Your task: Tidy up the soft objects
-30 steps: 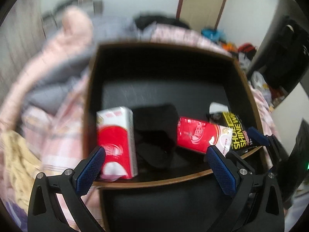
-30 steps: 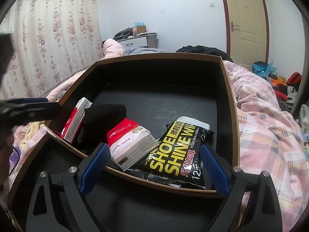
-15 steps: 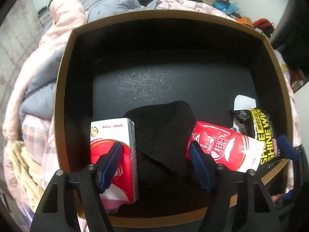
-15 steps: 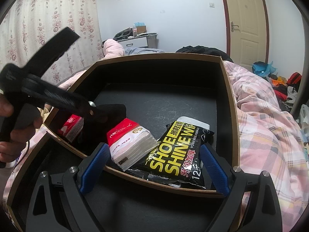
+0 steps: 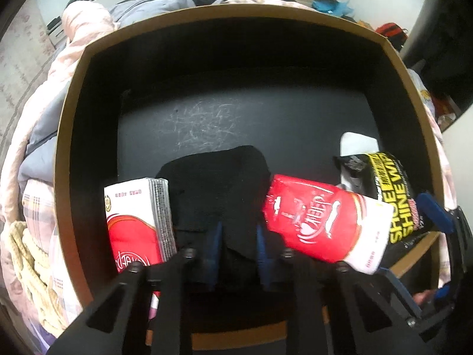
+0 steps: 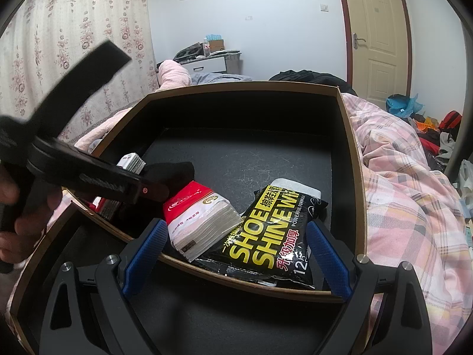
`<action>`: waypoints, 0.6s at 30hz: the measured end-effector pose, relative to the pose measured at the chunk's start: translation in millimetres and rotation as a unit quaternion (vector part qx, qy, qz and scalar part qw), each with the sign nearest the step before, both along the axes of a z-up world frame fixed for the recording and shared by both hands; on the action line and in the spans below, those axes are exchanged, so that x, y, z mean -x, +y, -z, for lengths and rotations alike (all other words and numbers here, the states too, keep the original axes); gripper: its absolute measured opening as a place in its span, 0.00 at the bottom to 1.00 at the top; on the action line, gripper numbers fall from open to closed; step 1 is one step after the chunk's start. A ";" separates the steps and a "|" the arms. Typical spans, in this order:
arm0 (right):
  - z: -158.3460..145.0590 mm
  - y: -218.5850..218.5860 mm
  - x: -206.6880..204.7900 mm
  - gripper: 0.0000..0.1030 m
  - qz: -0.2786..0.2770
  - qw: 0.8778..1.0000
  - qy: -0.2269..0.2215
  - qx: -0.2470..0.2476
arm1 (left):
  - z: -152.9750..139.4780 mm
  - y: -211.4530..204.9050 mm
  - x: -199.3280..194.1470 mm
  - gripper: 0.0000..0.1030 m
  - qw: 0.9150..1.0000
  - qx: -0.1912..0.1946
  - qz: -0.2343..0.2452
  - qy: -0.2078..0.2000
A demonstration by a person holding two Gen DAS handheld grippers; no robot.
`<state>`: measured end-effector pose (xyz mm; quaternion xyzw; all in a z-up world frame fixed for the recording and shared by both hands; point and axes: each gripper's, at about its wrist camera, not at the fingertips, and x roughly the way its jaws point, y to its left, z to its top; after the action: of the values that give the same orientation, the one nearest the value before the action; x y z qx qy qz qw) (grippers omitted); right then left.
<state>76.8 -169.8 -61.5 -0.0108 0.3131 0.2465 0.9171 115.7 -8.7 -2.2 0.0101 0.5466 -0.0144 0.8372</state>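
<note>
At the far left of the left wrist view, a cream knitted cloth and pink checked bedding are seen outside a black box with a brown cut rim. Against the box's left wall, a red-and-white tissue pack is stood on its side. Just right of it, a black folded cloth is laid on the box floor. The left tool is pointed steeply down into the box, and its blue pads are seen clamped on the near edge of the black cloth; the jaws have just been closing, with the cloth between them. In the right wrist view, the same tool's black body is held by a hand at the left edge.

Right of the cloth, a second red-and-white tissue pack is lain tilted, touching the cloth's right side. Further right, a black-and-yellow shoe wipes packet is rested over a white flat item, its near end over the box's front rim. The right tool is held with its blue pads well apart, empty, just in front of that rim, with the second tissue pack and the wipes packet seen between them. At the far right, a pink plaid blanket is spread on the bed.
</note>
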 end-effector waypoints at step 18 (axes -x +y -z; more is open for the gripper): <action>0.4 -0.2 0.3 0.91 0.001 1.000 -0.001 0.000 | -111.3 17.3 94.0 0.06 0.983 0.082 0.030 -0.164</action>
<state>76.5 -170.0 -61.9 -0.0105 0.3125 0.2459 0.9175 21.7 8.6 109.1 -0.0400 0.3987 -0.0823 0.9125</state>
